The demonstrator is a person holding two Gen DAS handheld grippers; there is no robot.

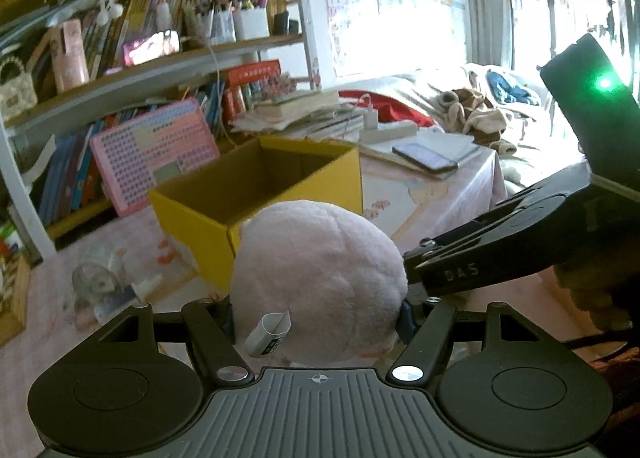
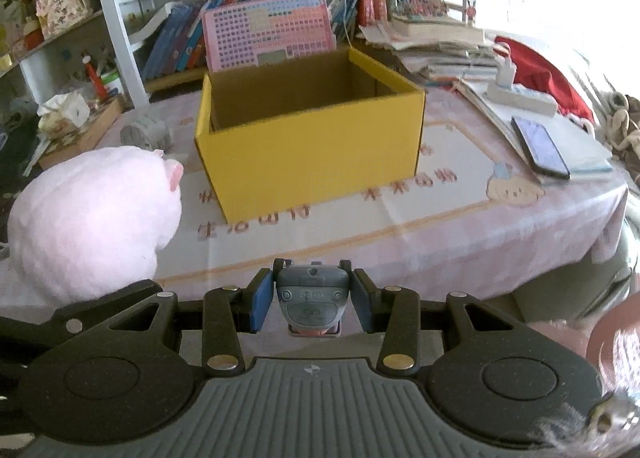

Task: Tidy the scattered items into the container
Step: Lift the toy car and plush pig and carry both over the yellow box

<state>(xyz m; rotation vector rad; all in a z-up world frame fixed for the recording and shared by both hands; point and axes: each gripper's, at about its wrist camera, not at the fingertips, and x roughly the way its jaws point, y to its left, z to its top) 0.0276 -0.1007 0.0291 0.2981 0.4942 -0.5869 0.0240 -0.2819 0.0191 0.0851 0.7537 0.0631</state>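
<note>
Left wrist view: left gripper (image 1: 320, 312) fingers grasping pink plush (image 1: 320, 278), held just before yellow box (image 1: 256, 194) on counter (image 1: 436, 194).
Right wrist view: right gripper (image 2: 310, 300) fingers clenched on grey toy (image 2: 311, 296); box (image 2: 312, 154) ahead, open, plush (image 2: 92, 218) at left.
</note>
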